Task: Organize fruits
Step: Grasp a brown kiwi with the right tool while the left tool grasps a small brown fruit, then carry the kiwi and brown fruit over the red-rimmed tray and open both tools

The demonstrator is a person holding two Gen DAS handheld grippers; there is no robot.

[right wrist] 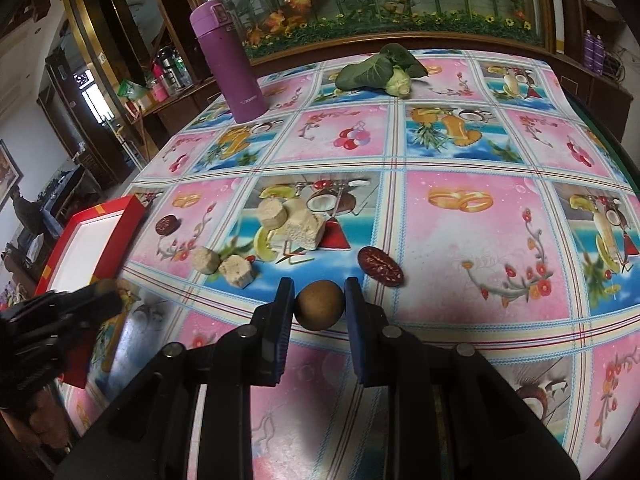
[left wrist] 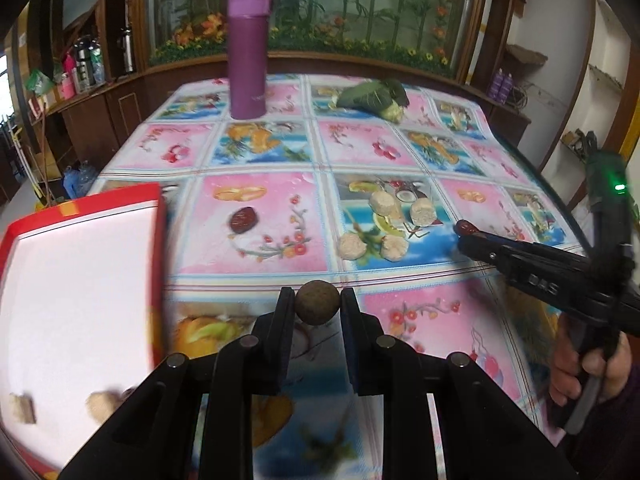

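My left gripper [left wrist: 318, 300] is shut on a round brown fruit [left wrist: 318, 308], held just right of a red tray [left wrist: 80, 204] with a white floor; two beige pieces [left wrist: 100, 406] lie blurred in it. My right gripper [right wrist: 320, 298] is shut on a second round brown fruit [right wrist: 320, 306], low over the tablecloth. A dark red date [right wrist: 380, 266] lies just right of it. Another date [right wrist: 167, 225] lies near the tray [right wrist: 132, 210]. Several beige chunks [right wrist: 272, 212] sit mid-table. In the left wrist view the right gripper [left wrist: 460, 238] reaches in from the right.
A purple flask [left wrist: 248, 52] stands at the back left of the table and a green leafy vegetable [left wrist: 372, 96] lies at the back. A hand [left wrist: 588, 364] grips the right tool. The left gripper [right wrist: 106, 294] shows at the tray's near end. Cabinets surround the table.
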